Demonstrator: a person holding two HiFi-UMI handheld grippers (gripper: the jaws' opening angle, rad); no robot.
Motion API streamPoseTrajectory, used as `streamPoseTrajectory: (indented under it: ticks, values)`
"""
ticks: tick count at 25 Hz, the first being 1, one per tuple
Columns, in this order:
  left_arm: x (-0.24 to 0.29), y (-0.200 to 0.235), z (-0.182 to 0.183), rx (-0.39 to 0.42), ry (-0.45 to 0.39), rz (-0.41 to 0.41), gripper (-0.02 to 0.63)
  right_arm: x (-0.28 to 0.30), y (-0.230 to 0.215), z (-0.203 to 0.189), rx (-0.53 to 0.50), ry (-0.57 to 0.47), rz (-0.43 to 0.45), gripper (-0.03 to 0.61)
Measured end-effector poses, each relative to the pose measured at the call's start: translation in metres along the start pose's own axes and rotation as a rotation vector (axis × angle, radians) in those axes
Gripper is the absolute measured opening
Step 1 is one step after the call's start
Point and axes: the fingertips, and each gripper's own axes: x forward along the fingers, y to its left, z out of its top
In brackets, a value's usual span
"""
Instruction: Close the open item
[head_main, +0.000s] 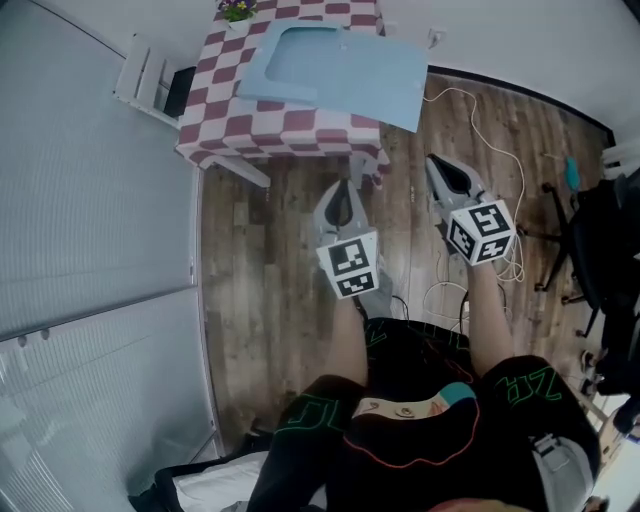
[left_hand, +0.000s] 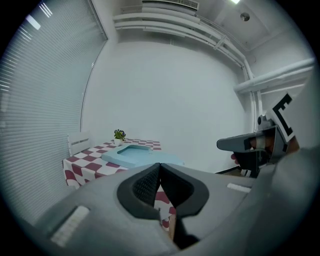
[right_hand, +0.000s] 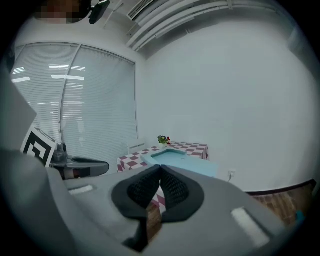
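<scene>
- The left gripper (left_hand: 160, 167) has its two jaws pressed together, with nothing between them, so it holds nothing.
- The right gripper (right_hand: 160, 169) is the same: the jaws are fully closed on each other and empty.
- Both grippers hang in the air above the wooden floor (head_main: 260, 260), side by side. They point toward the table (head_main: 300, 128) with the red and white checked cloth, and neither touches anything.
- The open item, a flat light blue case (head_main: 330, 62), lies on this table. One half shows a shallow recess. The other half lies flat and sticks out over the table edge on the right gripper's side.
- A small potted plant (head_main: 237, 9) stands at the far corner, and a white chair (head_main: 143, 72) is beside the table.
- In my judgement the task is only at the approach. The case is wide open and untouched, so reaching it and folding the flat half over is all left to do.
</scene>
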Motion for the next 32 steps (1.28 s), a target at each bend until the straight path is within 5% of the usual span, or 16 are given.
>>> streamPoseTrajectory:
  ticks: [9,20,32]
  values:
    - [0.038,0.007,0.013,-0.028,-0.036,-0.047,0.009,0.034,-0.020,0.015,-0.004,-0.013,0.004,0.003]
    - [0.073,-0.015,0.033,-0.004,-0.071,-0.079,0.009,0.021,-0.062,0.031,-0.036,-0.018,-0.092,0.003]
    - [0.075,-0.016,0.042,-0.041,-0.099,-0.050,0.008,0.006,-0.064,0.052,-0.096,-0.033,-0.123,0.003]
